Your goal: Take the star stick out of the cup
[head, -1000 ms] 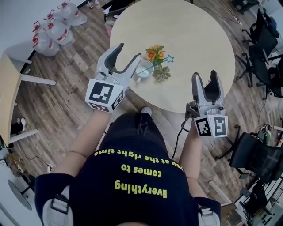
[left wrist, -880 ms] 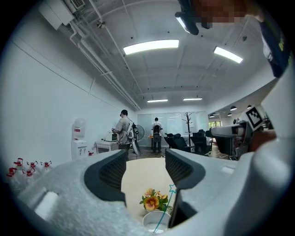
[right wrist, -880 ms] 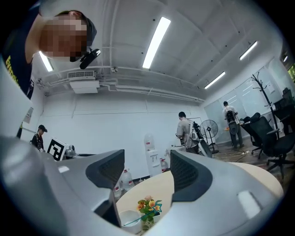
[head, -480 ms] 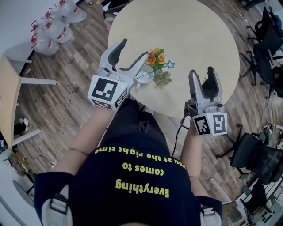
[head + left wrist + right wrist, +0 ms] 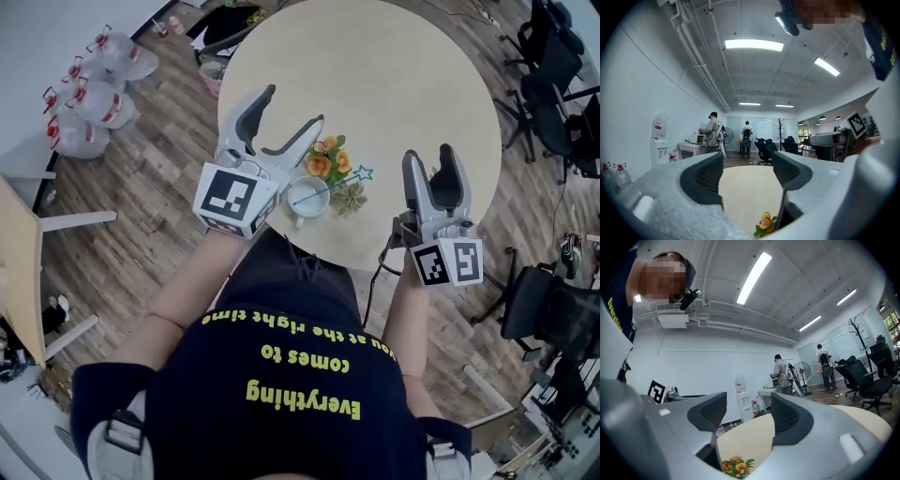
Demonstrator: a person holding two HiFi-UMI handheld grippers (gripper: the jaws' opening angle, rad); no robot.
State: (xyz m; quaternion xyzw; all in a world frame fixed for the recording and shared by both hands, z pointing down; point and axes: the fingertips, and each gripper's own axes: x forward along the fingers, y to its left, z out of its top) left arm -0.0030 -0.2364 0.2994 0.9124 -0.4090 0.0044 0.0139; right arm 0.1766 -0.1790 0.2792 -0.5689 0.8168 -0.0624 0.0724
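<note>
A white cup point(image 5: 307, 197) stands near the front edge of the round table point(image 5: 394, 75). The star stick point(image 5: 362, 173) leans out of it to the right, its blue star past the rim. Orange flowers point(image 5: 328, 161) and a green plant point(image 5: 350, 197) sit beside the cup. My left gripper point(image 5: 294, 106) is just left of the cup and open. Its jaws have just been opening, with nothing between them. My right gripper point(image 5: 429, 155) is right of the star, also open and empty. The flowers point(image 5: 765, 222) peek below the left gripper point(image 5: 745, 173), and flowers point(image 5: 737, 467) show under the right gripper point(image 5: 747, 413).
Water bottles point(image 5: 89, 94) lie on the wood floor at the upper left. Office chairs point(image 5: 562, 84) stand to the right of the table, another chair point(image 5: 553, 319) at lower right. A desk point(image 5: 19, 253) is on the left. People point(image 5: 712, 131) stand far across the room.
Both grippers have moved forward over the table's near edge, toward the cup. The left jaws have spread wider. The cup and stick have not moved on the table.
</note>
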